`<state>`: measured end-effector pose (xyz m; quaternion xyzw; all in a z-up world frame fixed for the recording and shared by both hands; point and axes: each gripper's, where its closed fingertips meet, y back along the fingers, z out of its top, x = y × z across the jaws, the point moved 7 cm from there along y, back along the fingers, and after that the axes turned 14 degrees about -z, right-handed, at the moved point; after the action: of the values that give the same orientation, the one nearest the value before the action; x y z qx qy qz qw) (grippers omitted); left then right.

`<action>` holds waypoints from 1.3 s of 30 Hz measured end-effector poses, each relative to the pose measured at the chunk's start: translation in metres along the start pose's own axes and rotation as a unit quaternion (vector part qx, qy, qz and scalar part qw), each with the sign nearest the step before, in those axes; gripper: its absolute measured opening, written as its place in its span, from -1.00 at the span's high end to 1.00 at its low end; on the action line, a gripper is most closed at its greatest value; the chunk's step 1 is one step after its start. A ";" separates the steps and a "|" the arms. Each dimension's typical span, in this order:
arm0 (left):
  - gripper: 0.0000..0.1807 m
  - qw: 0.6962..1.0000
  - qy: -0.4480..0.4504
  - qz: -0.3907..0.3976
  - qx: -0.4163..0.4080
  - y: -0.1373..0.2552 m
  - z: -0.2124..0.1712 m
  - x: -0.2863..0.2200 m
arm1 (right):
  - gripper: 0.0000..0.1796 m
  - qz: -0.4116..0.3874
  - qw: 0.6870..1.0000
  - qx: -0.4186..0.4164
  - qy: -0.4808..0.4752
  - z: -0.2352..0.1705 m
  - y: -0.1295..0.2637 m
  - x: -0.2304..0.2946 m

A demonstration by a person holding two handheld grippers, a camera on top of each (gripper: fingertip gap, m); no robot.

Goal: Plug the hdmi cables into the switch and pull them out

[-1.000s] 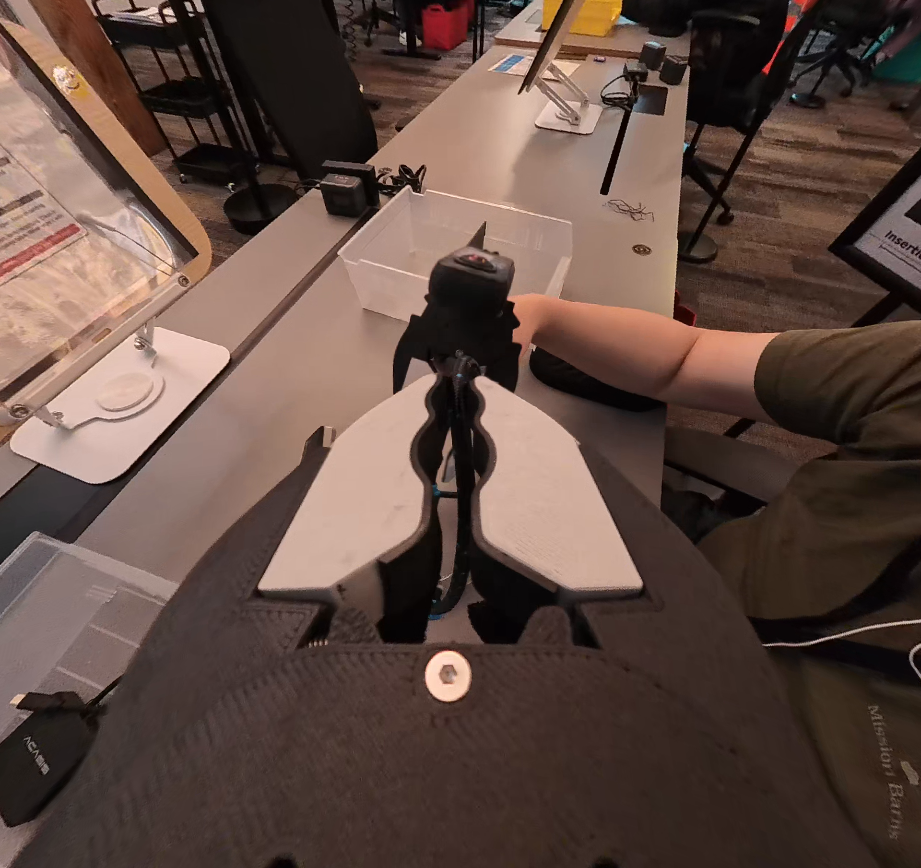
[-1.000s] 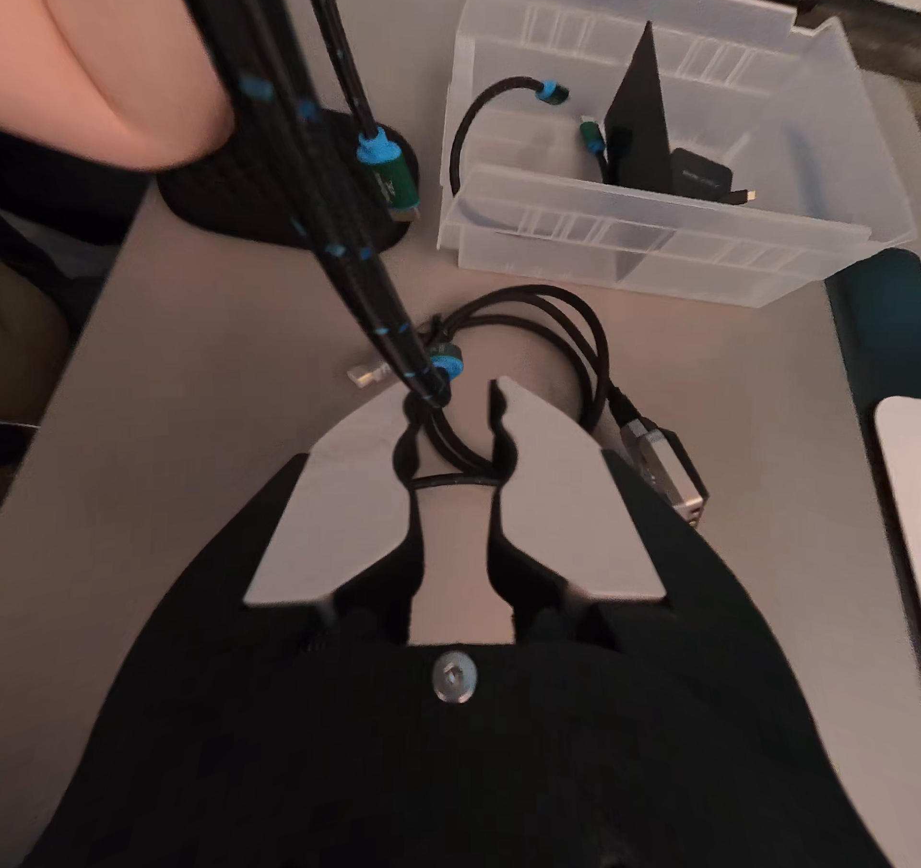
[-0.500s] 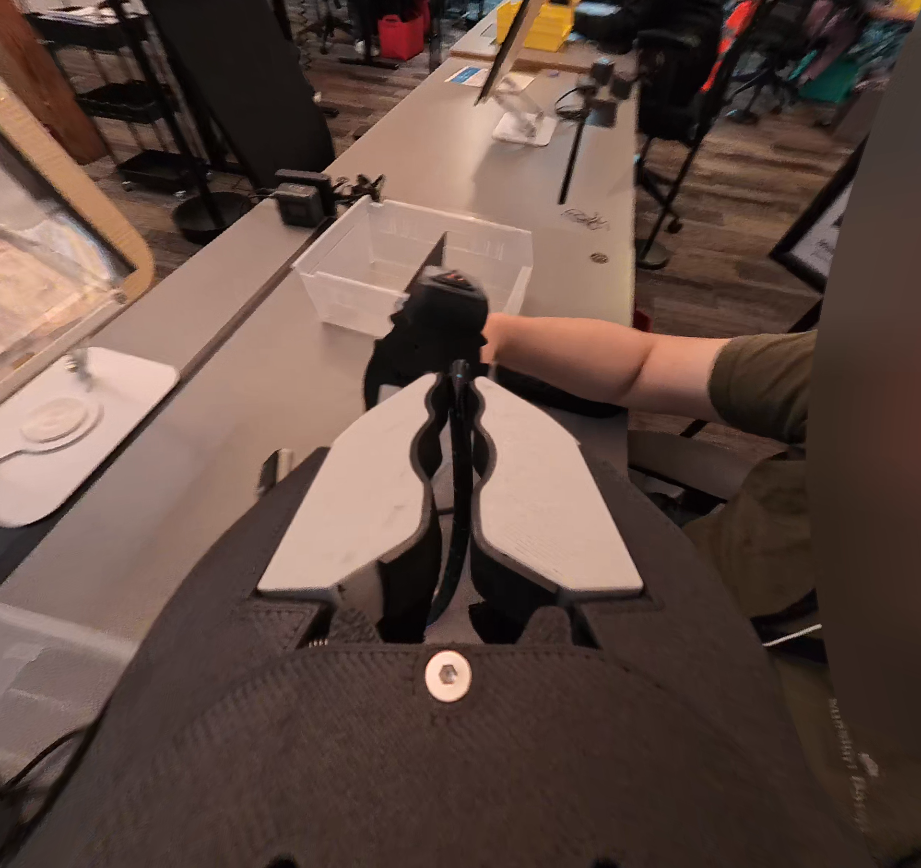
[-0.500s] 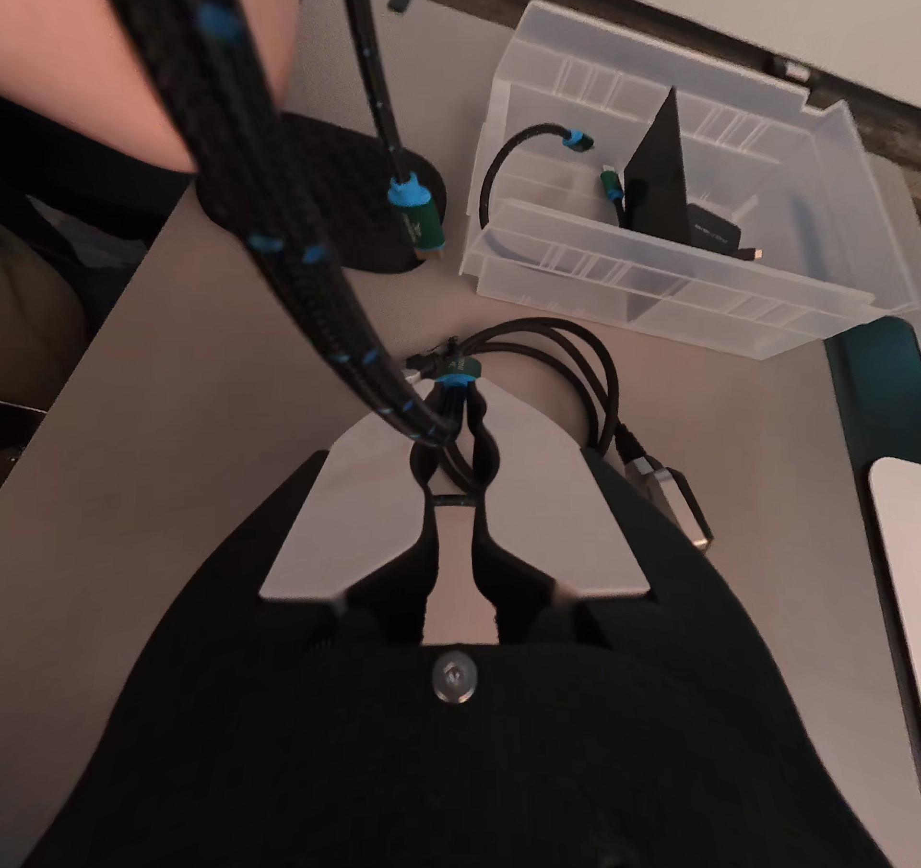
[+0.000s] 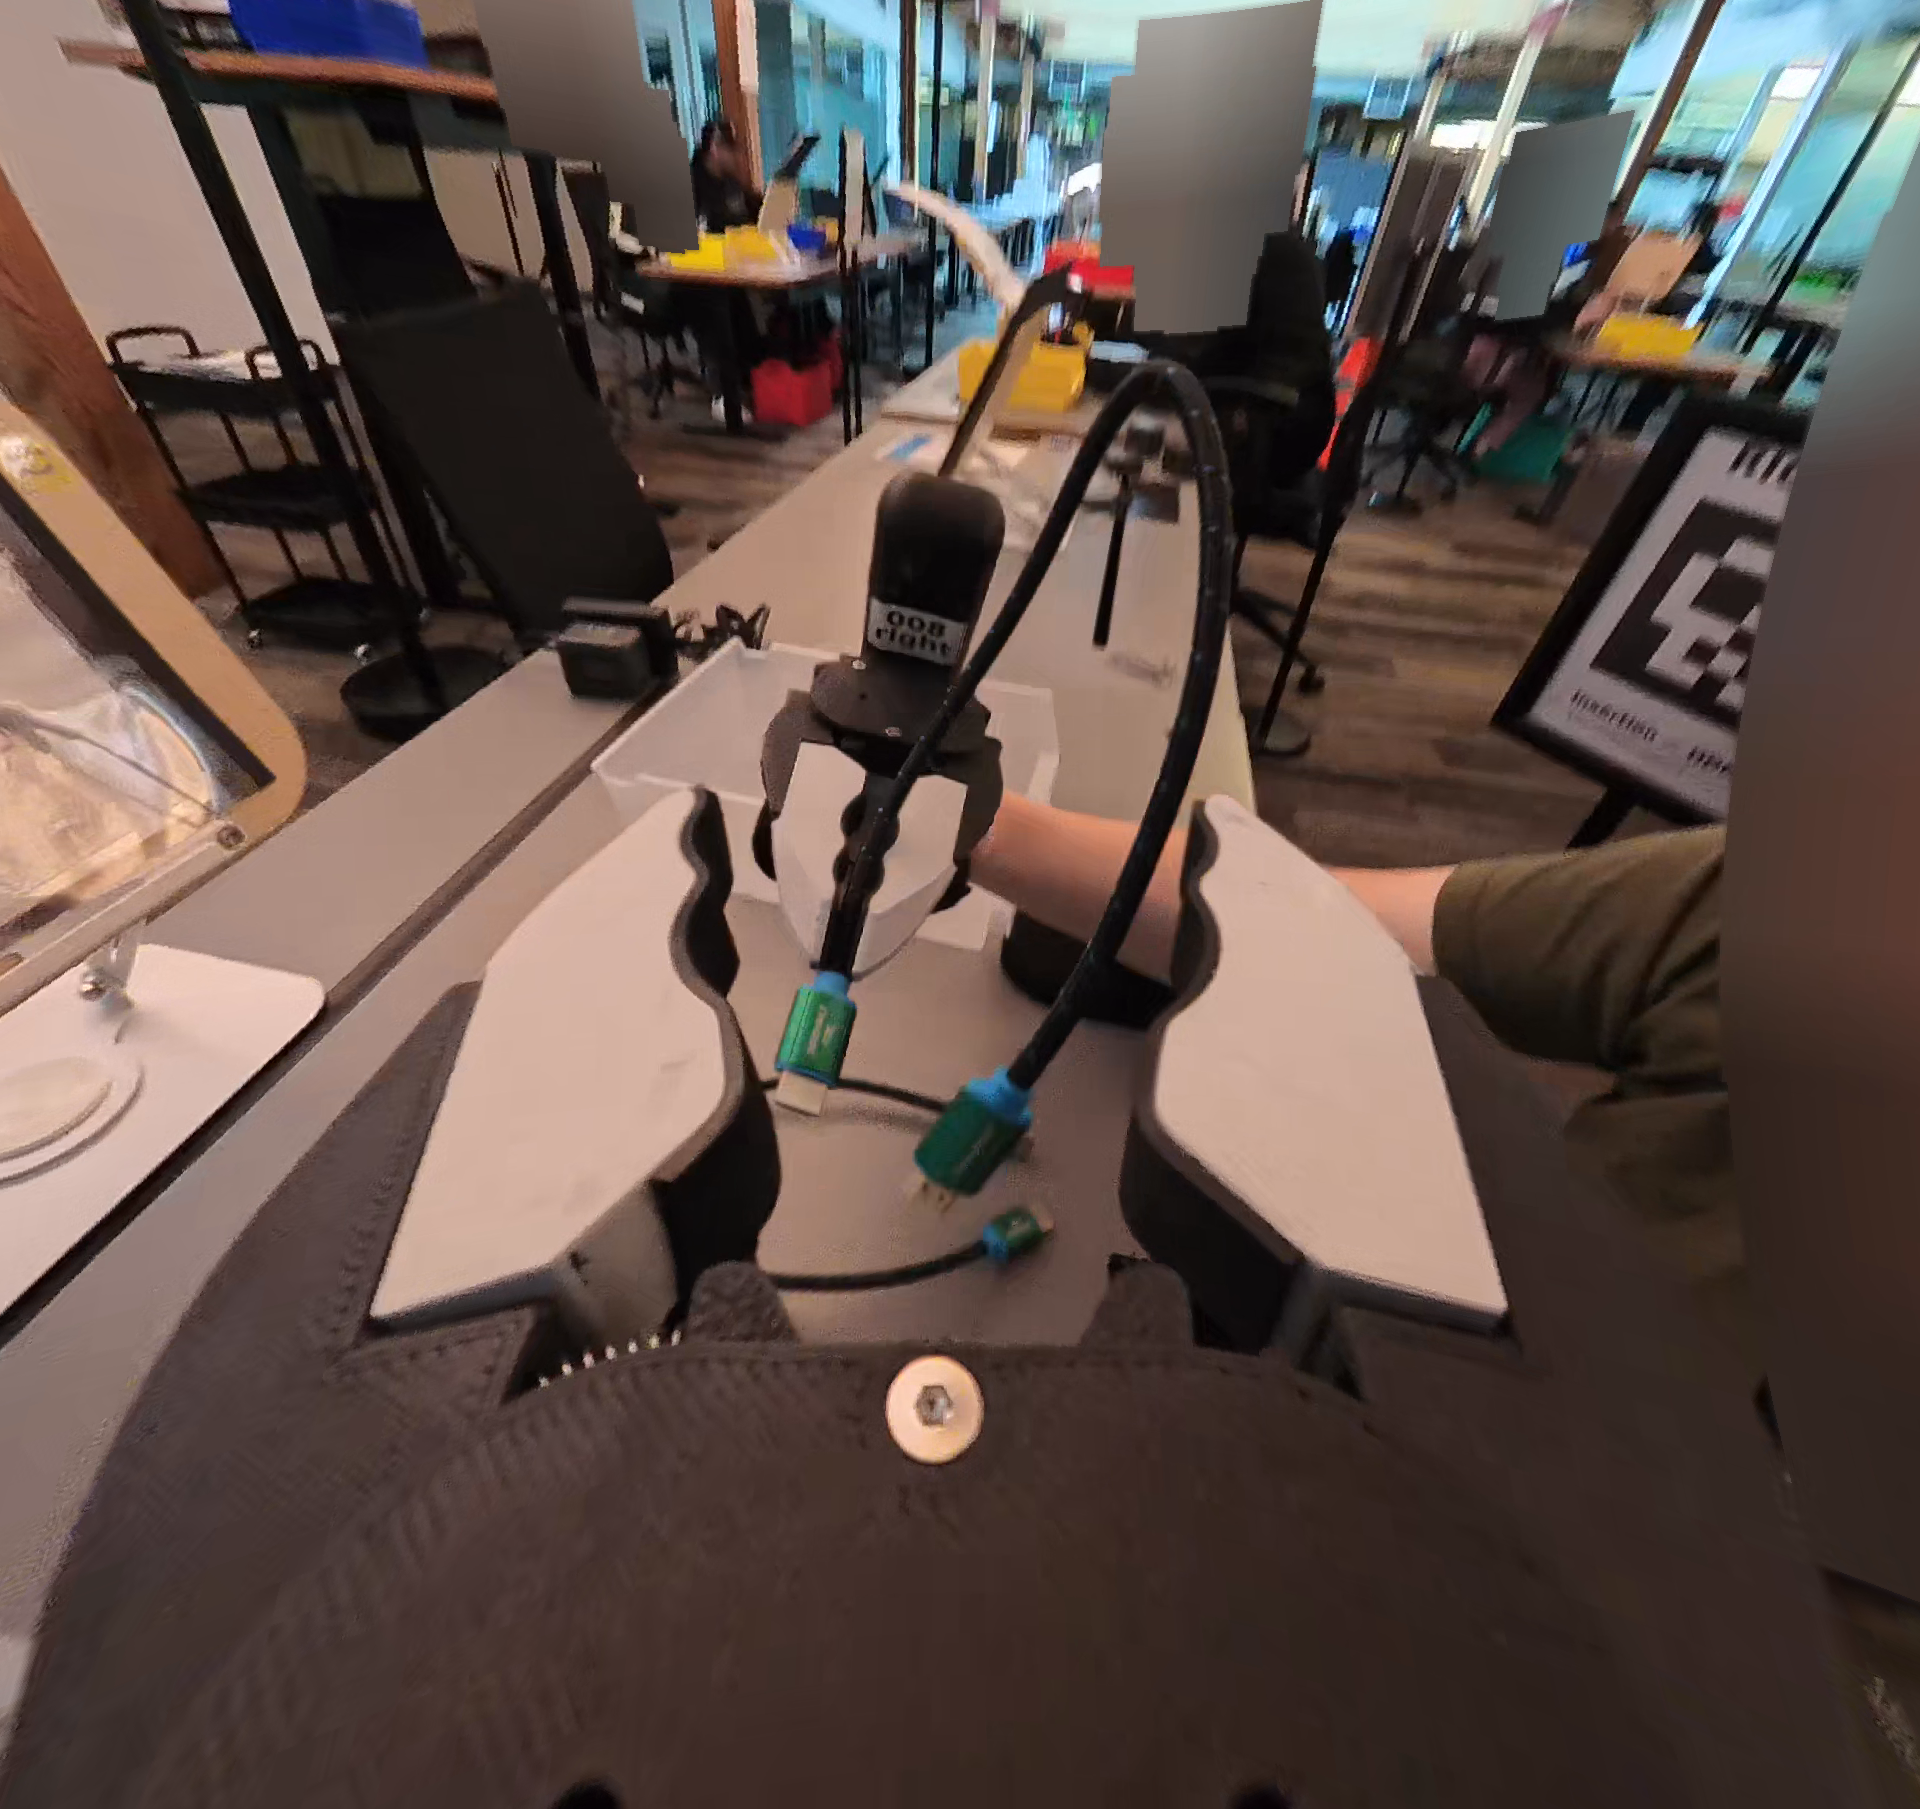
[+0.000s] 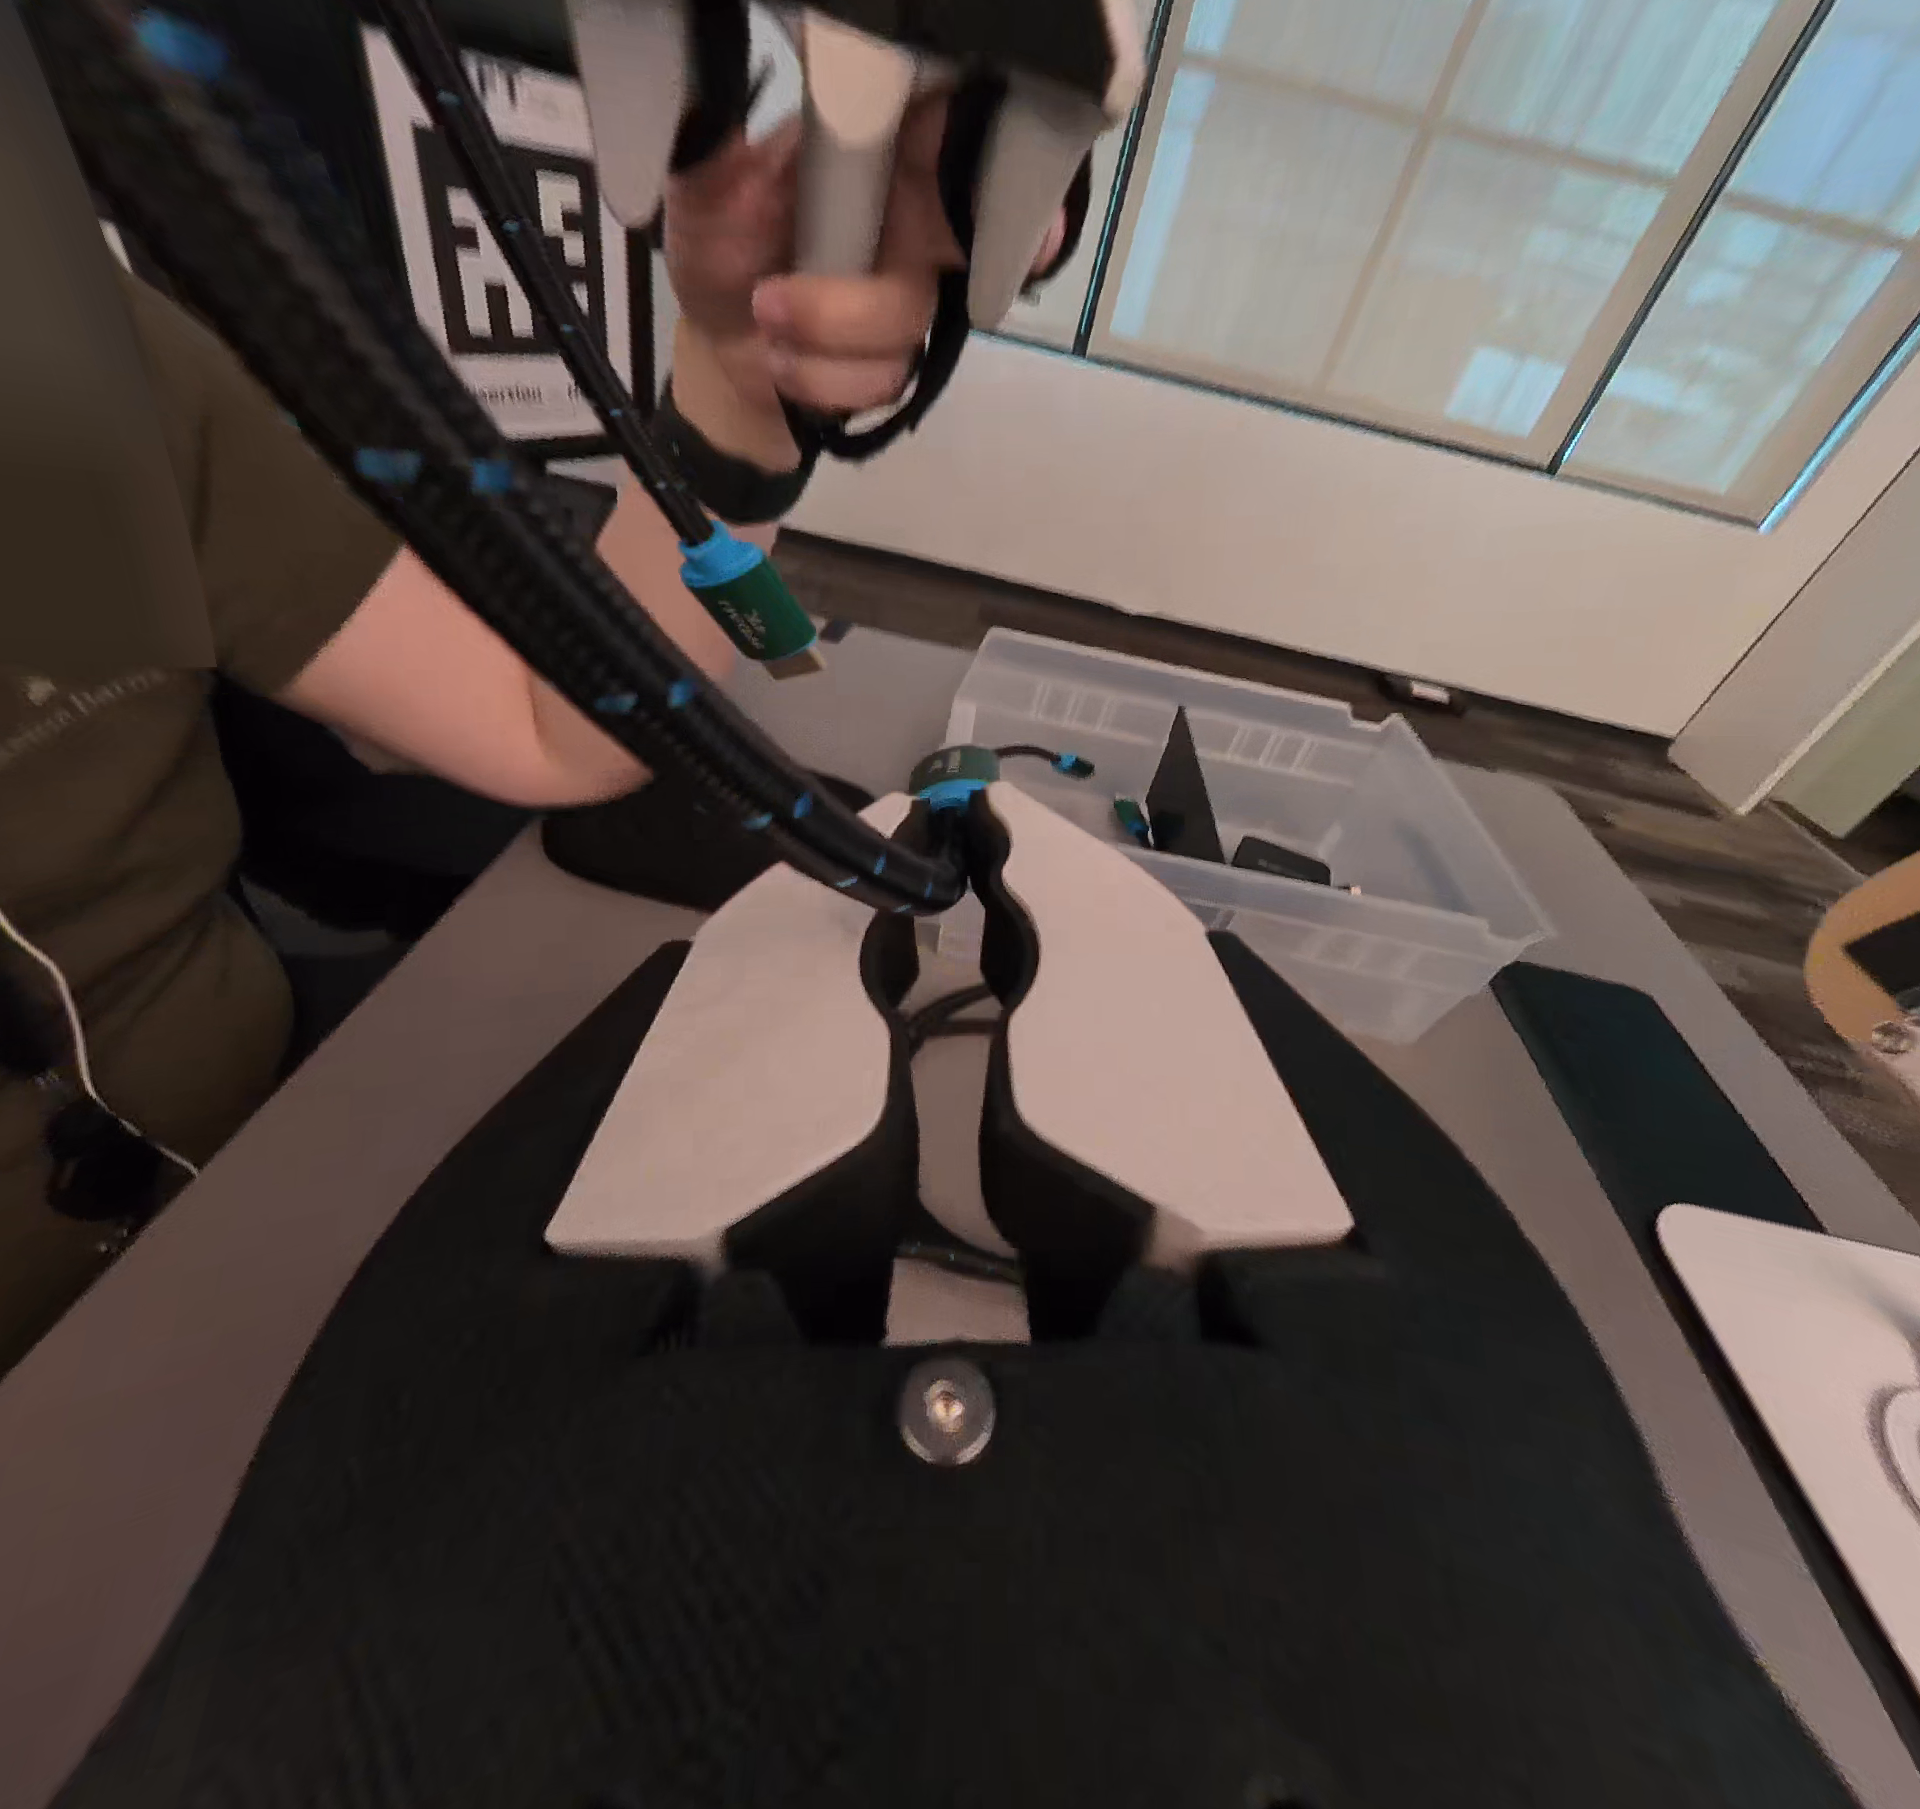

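Note:
My right gripper [image 6: 951,809] is shut on a black braided HDMI cable [image 6: 436,471] just behind its green and blue plug [image 6: 948,772], held above the grey table [image 6: 540,938]. In the left wrist view the right gripper [image 5: 883,772] holds that cable with a green plug [image 5: 818,1027] hanging below it. The cable arches over and its other green plug [image 5: 974,1136] dangles free; it also shows in the right wrist view [image 6: 753,606]. My left gripper [image 5: 951,814] is open and empty, facing the right gripper. A small black box [image 6: 1283,866] lies in a clear bin [image 6: 1434,938].
A thinner cable with a small plug [image 5: 1013,1234] lies on the table under the grippers. The bin holds a black divider [image 6: 1179,772] and more cable ends. A tablet stand [image 5: 125,1032] stands at the left. A person's arm [image 5: 1081,860] reaches across. A dark pad [image 6: 1652,1094] lies beside the bin.
My left gripper has opened and let go of the cable. My right gripper has shut on the cable near its plug and lifted it off the table. Both views have tilted upward.

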<state>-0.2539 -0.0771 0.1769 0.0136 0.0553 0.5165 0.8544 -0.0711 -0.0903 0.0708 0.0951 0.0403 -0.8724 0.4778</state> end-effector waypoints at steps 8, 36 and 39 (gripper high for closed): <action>0.18 0.994 -0.044 0.086 0.057 -0.013 -0.024 0.038 | 0.91 -0.004 0.996 -0.076 -0.049 0.022 0.031 -0.013; 0.75 0.974 -0.171 0.072 0.134 -0.075 -0.062 0.041 | 0.91 -0.010 0.997 -0.081 -0.003 0.030 0.033 -0.006; 0.75 0.973 -0.169 0.072 0.141 -0.075 -0.064 0.044 | 0.92 -0.013 0.997 -0.075 -0.006 0.027 0.032 -0.008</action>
<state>-0.1745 -0.0751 0.1040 0.2250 -0.0187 0.5540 0.8013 -0.0433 -0.1049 0.0997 0.0533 0.1043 -0.8734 0.4726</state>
